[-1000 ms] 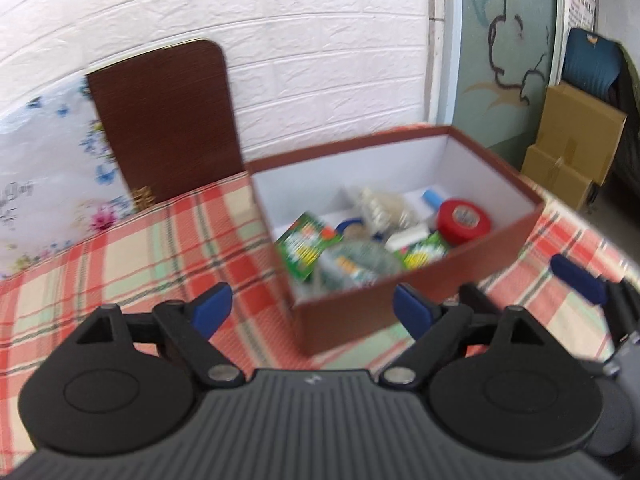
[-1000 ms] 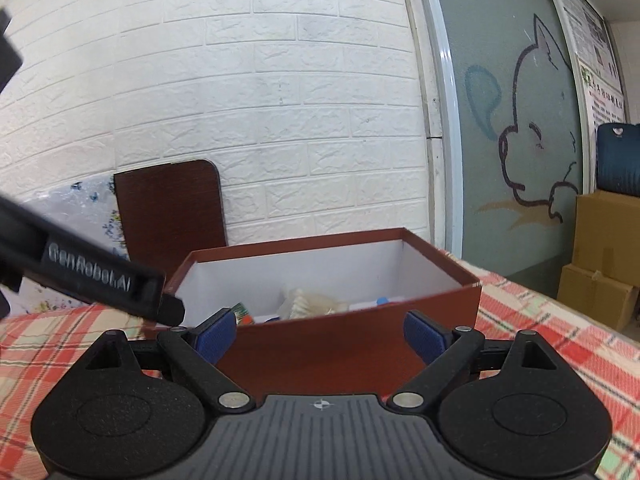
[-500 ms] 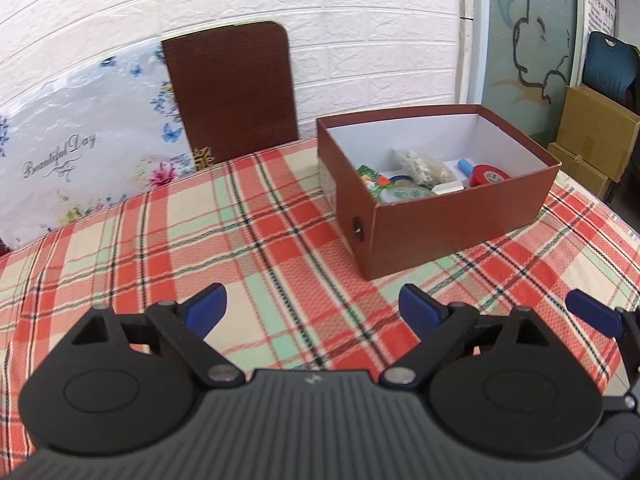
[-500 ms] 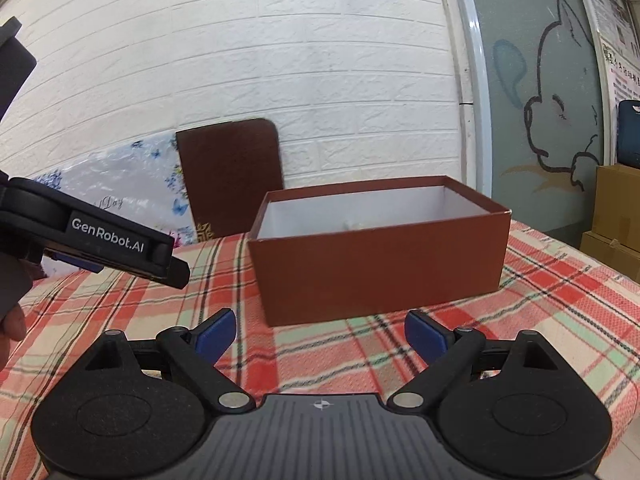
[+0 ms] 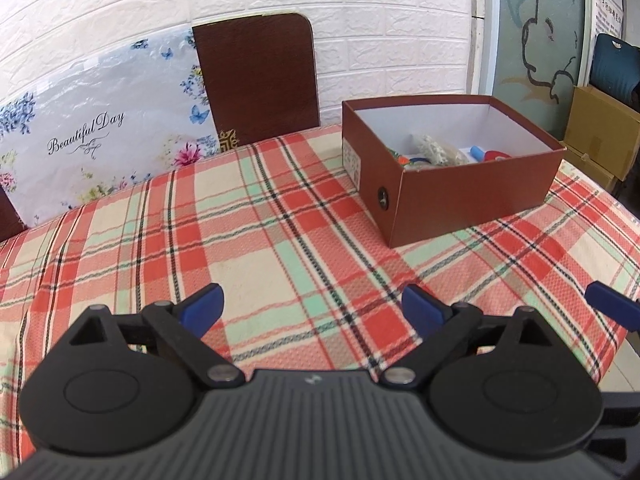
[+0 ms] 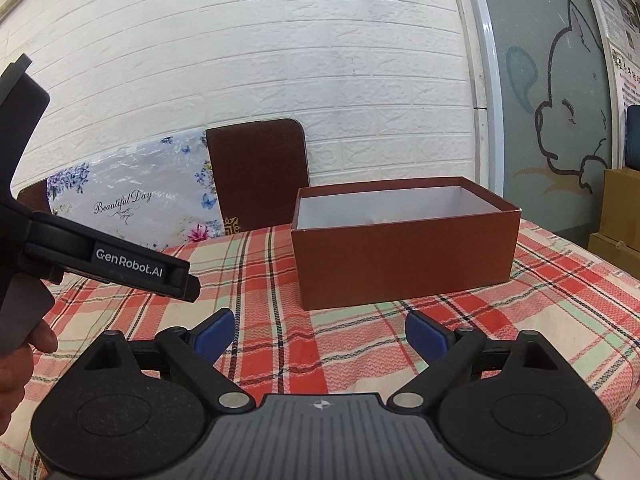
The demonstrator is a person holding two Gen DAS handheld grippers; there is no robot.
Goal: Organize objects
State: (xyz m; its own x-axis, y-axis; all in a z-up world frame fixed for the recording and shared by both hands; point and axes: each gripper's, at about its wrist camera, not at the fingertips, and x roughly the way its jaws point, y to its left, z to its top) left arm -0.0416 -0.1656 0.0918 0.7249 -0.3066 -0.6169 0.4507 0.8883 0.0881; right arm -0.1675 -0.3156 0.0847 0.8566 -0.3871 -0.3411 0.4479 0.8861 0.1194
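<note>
- Left gripper (image 5: 310,306): fingers spread wide, nothing between, above plaid tablecloth (image 5: 248,240).
- Right gripper (image 6: 320,330): fingers spread too, holding nothing.
- Brown box (image 5: 476,196), lid off, on cloth ahead-right, well apart from both; small items (image 5: 434,152) inside.

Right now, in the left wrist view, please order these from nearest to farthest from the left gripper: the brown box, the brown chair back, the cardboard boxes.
1. Brown box: ahead right of the left gripper, on the tablecloth.
2. Brown chair back: behind the table, ahead left.
3. Cardboard boxes: far right, beyond the table.
</note>
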